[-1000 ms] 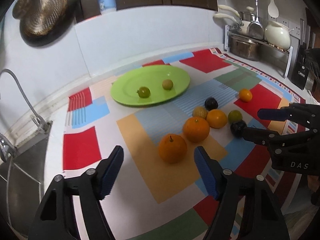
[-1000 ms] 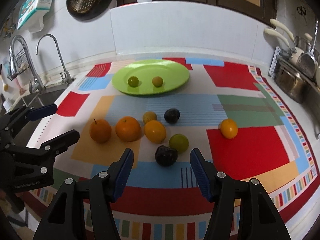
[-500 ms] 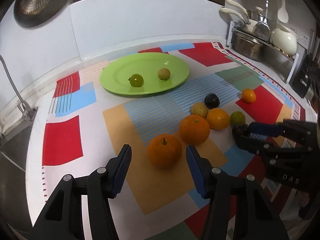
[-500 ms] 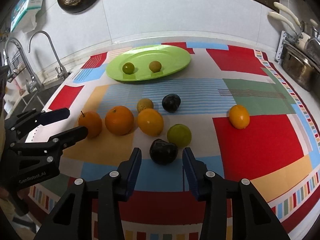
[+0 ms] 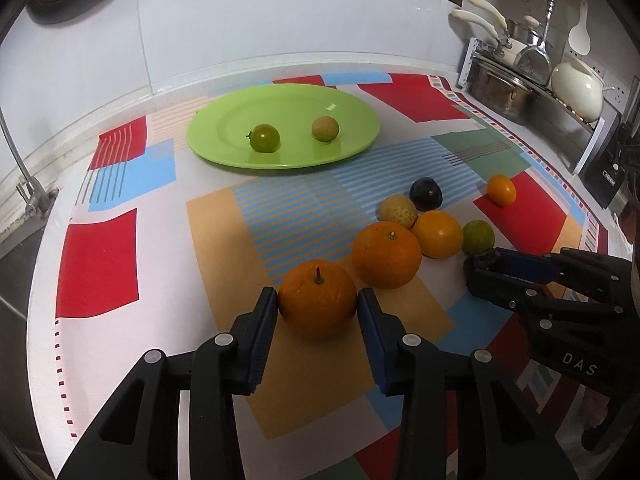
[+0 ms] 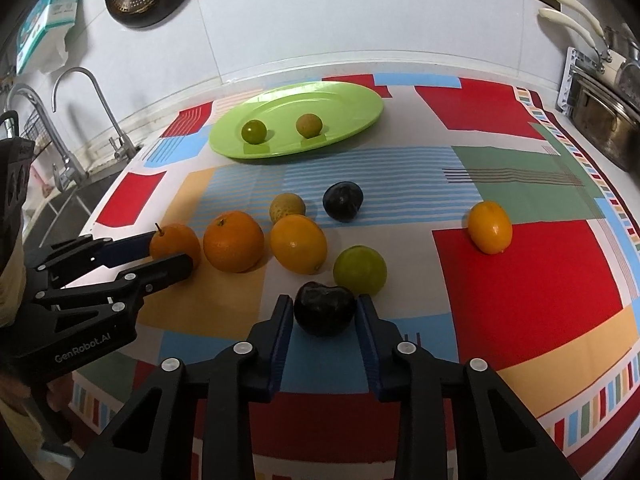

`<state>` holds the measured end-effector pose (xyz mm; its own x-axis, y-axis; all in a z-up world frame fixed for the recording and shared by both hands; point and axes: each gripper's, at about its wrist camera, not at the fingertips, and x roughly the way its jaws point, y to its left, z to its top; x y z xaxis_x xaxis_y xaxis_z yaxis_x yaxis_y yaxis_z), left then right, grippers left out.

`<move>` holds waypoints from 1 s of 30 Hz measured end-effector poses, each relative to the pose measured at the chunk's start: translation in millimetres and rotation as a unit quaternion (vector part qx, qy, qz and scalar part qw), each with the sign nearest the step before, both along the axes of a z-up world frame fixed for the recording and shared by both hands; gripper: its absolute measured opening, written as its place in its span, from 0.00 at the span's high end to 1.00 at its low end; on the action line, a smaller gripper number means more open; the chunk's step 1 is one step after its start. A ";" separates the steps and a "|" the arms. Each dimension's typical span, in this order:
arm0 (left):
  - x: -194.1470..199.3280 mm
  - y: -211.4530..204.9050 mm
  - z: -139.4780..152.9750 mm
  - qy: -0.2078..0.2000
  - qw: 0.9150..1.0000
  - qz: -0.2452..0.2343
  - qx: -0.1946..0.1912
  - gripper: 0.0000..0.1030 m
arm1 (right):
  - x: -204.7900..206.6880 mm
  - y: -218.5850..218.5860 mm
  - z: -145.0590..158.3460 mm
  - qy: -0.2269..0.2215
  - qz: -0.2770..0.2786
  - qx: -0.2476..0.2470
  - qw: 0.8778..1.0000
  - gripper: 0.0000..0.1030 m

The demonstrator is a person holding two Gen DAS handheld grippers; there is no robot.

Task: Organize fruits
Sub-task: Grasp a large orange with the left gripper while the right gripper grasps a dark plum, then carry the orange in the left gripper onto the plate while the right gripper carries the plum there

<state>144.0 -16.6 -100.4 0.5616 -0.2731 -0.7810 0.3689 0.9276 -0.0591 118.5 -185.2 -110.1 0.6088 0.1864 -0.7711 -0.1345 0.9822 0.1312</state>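
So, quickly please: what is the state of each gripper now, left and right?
Left gripper: closed around the stemmed orange, which sits on the cloth.
Right gripper: closed around the dark plum, also on the cloth.

Right gripper [image 6: 324,314] fingers flank dark plum [image 6: 325,309] on patterned cloth [image 6: 520,280], pads at its sides. Lime [image 6: 360,270] just behind plum. Left gripper [image 6: 170,254] at far left closes around stemmed orange [image 6: 176,244]. Green plate [image 6: 296,118] at back holds two small fruits
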 end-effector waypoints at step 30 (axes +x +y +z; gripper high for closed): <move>-30.4 2.7 67.0 -0.083 0.996 0.040 -0.004 0.61 | -15.1 8.8 60.5 -0.092 0.061 0.009 0.994 0.69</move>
<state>113.6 -14.0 -33.4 0.7029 -0.2273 -0.6740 0.2984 0.9544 -0.0106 103.3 -176.4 -49.6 0.7109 0.2801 -0.6451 -0.2748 0.9550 0.1118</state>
